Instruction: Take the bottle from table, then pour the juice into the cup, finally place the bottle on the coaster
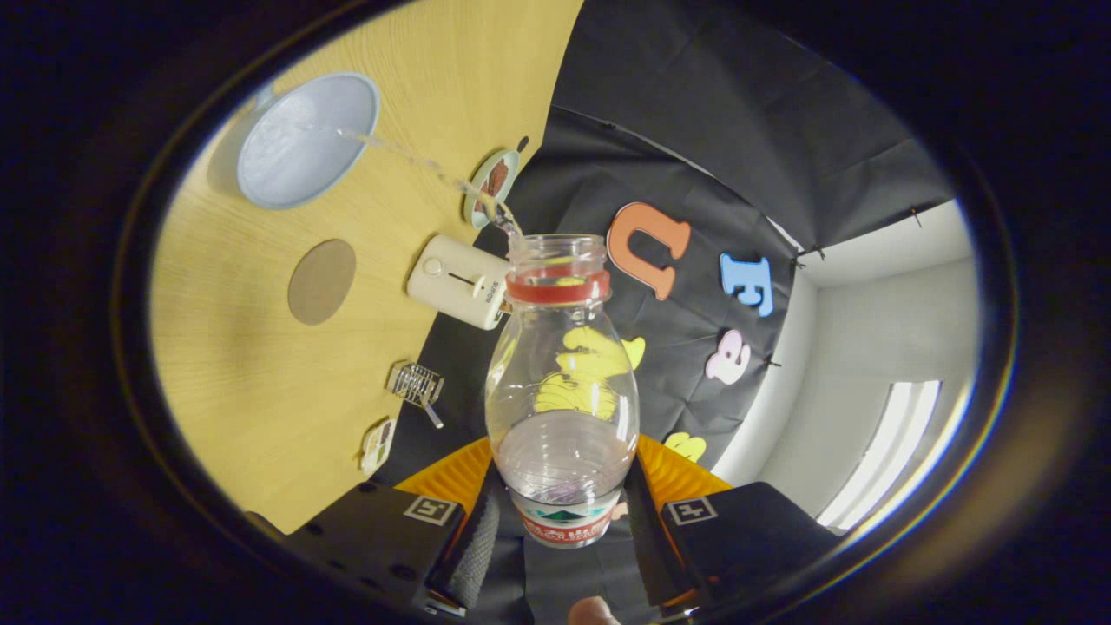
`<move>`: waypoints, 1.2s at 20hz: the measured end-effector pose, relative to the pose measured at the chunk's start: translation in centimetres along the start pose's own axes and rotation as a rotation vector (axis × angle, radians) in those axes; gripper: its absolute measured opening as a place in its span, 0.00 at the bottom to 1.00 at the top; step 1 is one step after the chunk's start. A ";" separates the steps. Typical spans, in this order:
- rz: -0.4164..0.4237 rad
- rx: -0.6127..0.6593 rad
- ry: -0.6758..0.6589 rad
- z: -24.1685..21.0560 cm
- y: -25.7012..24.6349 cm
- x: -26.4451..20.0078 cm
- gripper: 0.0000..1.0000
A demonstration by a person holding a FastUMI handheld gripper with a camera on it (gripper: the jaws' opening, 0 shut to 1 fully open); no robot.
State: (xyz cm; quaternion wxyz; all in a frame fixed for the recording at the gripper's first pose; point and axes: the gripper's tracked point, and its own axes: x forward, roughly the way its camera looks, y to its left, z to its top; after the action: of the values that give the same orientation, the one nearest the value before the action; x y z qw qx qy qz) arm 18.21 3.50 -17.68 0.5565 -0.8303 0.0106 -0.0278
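The gripper has both fingers squeezed tight on the bottle, which is tipped so a thin stream lands in the cup on the table, so keep it steady and aimed at the middle.

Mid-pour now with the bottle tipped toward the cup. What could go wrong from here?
1. The stream arcs a long way from the bottle to the cup; as flow weakens it may fall short onto the table.
2. It passes above the small plate and near the white device, which could get splashed.
3. The gripper clamps only the bottle's base; the thin plastic might slip or buckle.
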 end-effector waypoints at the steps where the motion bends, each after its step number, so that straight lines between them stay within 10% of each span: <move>1: -0.004 -0.009 0.000 -0.1 -0.4 0.4 0.73; 24: -0.040 -0.050 -0.016 0.3 -3.0 0.8 0.73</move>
State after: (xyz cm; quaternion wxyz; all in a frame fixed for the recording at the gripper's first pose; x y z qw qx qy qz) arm 18.97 4.91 -15.00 0.5350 -0.8442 -0.0097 -0.0322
